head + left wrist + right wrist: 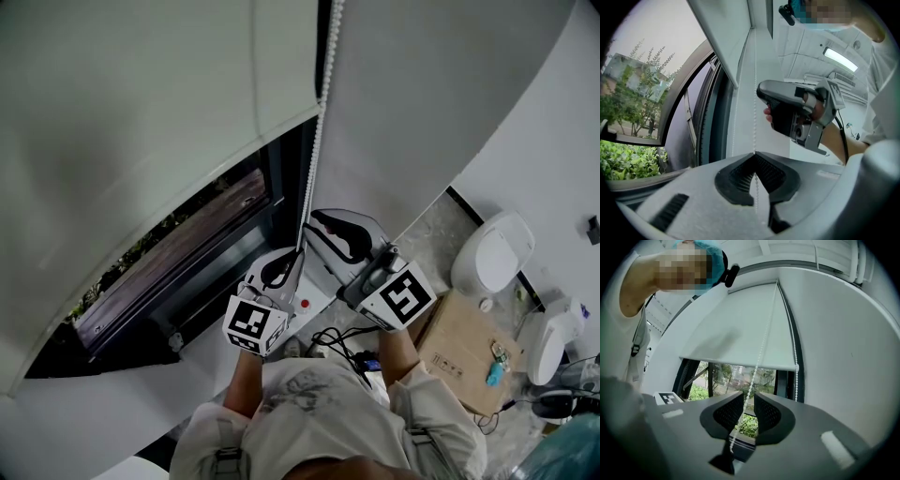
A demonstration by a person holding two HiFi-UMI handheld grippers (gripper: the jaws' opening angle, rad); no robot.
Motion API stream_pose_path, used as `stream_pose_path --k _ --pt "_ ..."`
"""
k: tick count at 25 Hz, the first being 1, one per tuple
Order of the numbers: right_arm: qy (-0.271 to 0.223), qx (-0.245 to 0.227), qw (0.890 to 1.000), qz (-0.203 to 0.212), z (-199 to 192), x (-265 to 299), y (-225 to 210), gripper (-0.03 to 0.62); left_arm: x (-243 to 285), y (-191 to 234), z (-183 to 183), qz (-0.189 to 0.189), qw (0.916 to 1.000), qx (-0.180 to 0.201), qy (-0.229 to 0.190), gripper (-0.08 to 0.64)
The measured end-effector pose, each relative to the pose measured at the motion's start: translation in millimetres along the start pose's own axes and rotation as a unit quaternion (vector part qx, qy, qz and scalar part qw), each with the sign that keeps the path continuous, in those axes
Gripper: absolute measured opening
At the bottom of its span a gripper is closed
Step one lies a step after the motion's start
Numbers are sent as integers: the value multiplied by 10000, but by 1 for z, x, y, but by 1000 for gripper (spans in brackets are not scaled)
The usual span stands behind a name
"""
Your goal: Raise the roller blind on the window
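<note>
1. In the head view, one roller blind (141,103) is seen hanging over one window (187,258). Its lower edge is already partly up, so a strip of glass is uncovered below it.
2. One bead chain (314,159) hangs down beside the blind, and two tools are counted on it: the left gripper (292,258) lower, the right gripper (319,223) just above it.
3. In the left gripper view, the jaws of the left gripper (753,153) are pressed together at their tips, and the chain (755,93) is pinched between them. A second, fainter strand is seen a little to the left, so two strands of the one loop are counted.
4. In the right gripper view, the jaws of the right gripper (749,401) stand slightly apart. The chain (761,348) runs through the gap, but it is not squeezed.
5. In this view, the blind (740,333) is seen ending in one bottom bar, with greenery below it. The other strand (793,343) hangs next to the wall.
6. The step in hand is judged to be a new hold higher on the chain. It is done well if the lower pinch is kept until the upper jaws are firmly closed on the same strand, and if the pull is then made straight down.
</note>
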State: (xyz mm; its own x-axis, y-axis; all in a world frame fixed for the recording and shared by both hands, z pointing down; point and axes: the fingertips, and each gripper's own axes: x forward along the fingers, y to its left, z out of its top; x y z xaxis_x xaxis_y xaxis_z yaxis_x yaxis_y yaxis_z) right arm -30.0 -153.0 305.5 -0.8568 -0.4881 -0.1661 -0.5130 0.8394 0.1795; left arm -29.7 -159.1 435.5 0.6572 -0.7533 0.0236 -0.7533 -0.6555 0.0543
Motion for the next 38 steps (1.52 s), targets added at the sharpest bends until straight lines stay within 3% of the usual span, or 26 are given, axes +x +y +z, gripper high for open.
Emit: stream_pose_path --k 5,6,13,23,26,31,38 --pt "-342 -197 9992 39 23 15 -3 75 2 -2 -1 -15 10000 2 -5 12" --pt "-374 -227 9990 26 25 17 -3 48 2 -3 -1 -16 10000 -2 -5 13" --pt "-497 -112 9986 -105 25 16 -4 14 1 -2 -2 10 10000 8 -20 12" --pt "-108 -149 9997 -163 -12 13 -4 14 6 2 -31 -6 9995 -136 291 12" --pt "-209 -207 9994 -173 -14 15 -2 14 6 3 -41 -9 9991 -219 362 12" --pt "269 17 9996 -114 -43 8 3 14 5 2 -56 -25 9985 -301 454 12" --pt "349 212 9991 -104 -60 3 9 12 3 1 -76 -52 9976 -408 562 13"
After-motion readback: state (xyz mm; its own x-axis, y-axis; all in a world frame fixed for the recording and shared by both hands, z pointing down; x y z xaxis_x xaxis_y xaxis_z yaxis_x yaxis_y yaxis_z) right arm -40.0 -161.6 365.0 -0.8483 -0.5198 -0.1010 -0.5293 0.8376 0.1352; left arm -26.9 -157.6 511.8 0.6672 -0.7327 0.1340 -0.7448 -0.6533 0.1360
